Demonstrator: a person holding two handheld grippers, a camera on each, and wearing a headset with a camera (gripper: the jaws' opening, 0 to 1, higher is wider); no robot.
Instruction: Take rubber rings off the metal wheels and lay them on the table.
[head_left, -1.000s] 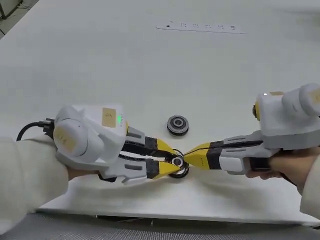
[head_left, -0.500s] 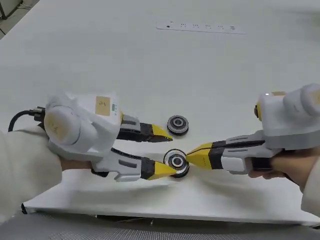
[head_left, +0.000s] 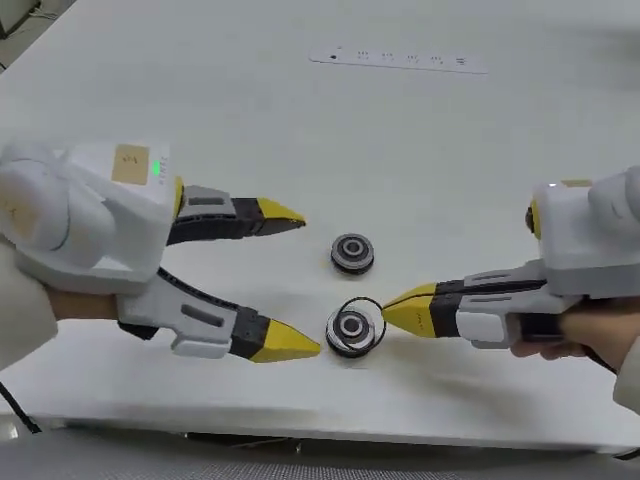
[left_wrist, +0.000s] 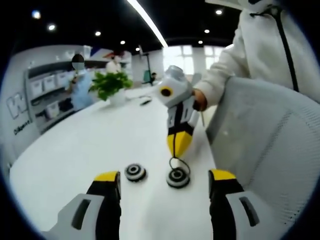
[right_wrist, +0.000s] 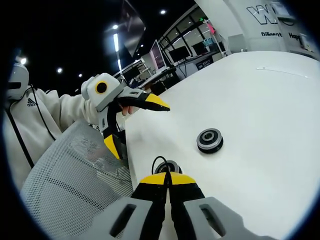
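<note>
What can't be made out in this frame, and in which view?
Near wheel: right gripper view, mostly hidden behind the shut right gripper.
Rubber ring: left gripper view, too thin to tell whether it is fully off that wheel.
Far wheel: head view, too small to tell whether a ring sits on it.
White strip: head view, markings too small.

table (head_left: 480, 160): matt smooth white | far wheel (head_left: 353, 252): shiny metal | rubber ring (head_left: 372, 304): black, matt | chair (left_wrist: 260, 130): grey mesh cloth
</note>
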